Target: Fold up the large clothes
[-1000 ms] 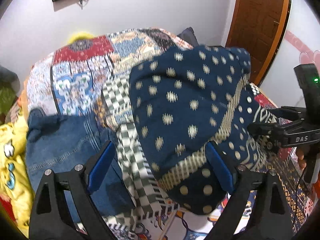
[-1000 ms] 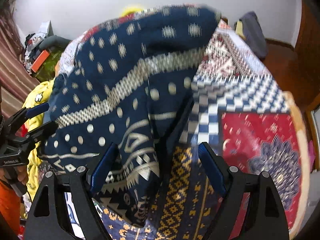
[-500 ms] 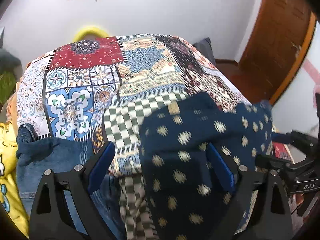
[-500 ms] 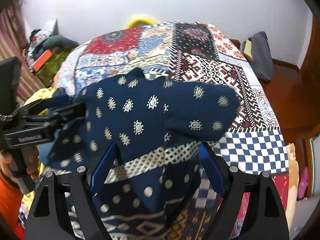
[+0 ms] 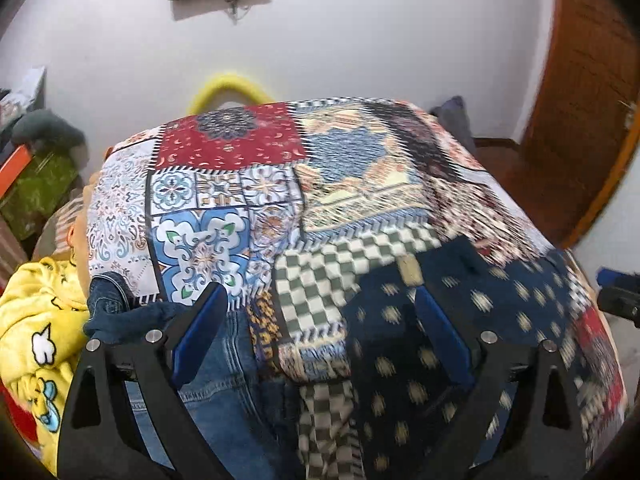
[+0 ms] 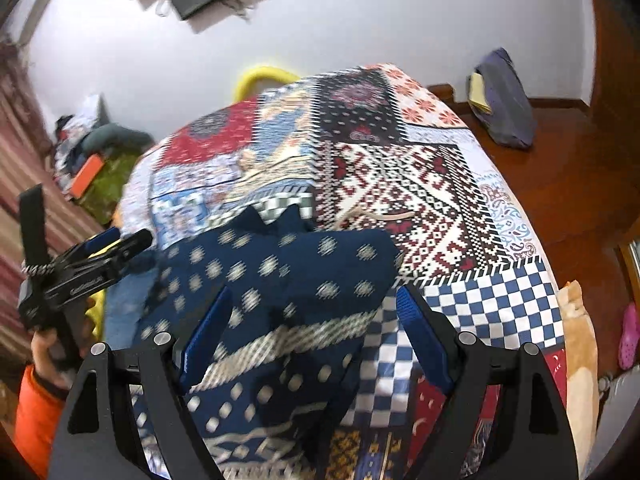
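Observation:
A navy garment with cream dots and bands lies in a folded heap on the near part of the patchwork bedspread; it also shows in the right wrist view. My left gripper is open and empty, above the bed, the garment under its right finger. My right gripper is open and empty, directly over the garment. The left gripper shows from the side in the right wrist view. The right gripper's tip shows at the right edge of the left wrist view.
Blue jeans and a yellow printed garment lie at the bed's near left. A dark bag sits on the wooden floor at the right. Clutter lies left of the bed. A brown door stands at the right.
The navy garment, lifted high a second ago, has dropped onto the bed into a lower heap. Both grippers have pulled back and tilted up, showing more of the bed and wall.

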`<action>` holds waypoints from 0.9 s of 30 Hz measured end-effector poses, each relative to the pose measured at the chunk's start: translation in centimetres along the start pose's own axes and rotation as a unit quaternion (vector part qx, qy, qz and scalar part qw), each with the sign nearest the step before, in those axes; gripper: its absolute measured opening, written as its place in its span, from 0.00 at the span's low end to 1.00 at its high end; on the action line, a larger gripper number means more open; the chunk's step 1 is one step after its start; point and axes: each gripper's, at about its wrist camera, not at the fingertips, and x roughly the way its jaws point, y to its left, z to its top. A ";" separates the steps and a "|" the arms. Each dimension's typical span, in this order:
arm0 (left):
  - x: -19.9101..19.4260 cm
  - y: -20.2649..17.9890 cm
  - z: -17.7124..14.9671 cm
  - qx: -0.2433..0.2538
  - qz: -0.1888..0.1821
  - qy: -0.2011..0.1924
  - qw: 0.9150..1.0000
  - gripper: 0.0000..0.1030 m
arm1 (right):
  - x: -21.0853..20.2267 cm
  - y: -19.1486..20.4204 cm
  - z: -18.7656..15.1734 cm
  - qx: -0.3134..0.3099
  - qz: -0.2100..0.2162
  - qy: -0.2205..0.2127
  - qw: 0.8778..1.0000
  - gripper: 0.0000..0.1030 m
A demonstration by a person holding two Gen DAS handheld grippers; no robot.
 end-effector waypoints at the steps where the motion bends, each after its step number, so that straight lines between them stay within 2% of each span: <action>1: -0.7 -0.1 -0.6 0.003 -0.018 0.002 1.000 0.93 | -0.2 0.4 -0.5 -0.009 0.008 0.003 1.000 0.79; 6: -1.9 -0.9 -3.6 -0.001 -0.109 0.046 0.993 0.93 | 1.2 1.1 -3.5 -0.025 0.041 0.039 0.998 0.79; 8: -1.8 -1.4 -5.0 -0.008 -0.149 0.071 0.986 0.93 | 2.6 0.6 -4.9 -0.009 0.050 0.060 0.997 0.79; 10: -1.3 -1.7 -6.2 -0.022 -0.182 0.092 0.979 0.93 | 3.8 -0.4 -5.9 0.017 0.037 0.072 0.997 0.79; 13: 0.1 -2.2 -7.5 -0.042 -0.202 0.113 0.972 0.93 | 5.9 -2.1 -6.8 0.064 0.064 0.093 0.992 0.79; 15: 1.2 -2.3 -7.9 -0.056 -0.201 0.117 0.971 0.94 | 6.8 -2.9 -6.8 0.090 0.092 0.102 0.986 0.79; 20: 4.1 -1.8 -7.8 -0.090 -0.232 0.140 0.958 1.00 | 7.9 -3.5 -5.6 0.096 0.114 0.096 0.984 0.87; 27: 7.3 -1.0 -7.6 -0.142 -0.302 0.187 0.924 1.00 | 9.4 -3.1 -4.1 0.113 0.160 0.087 0.977 0.88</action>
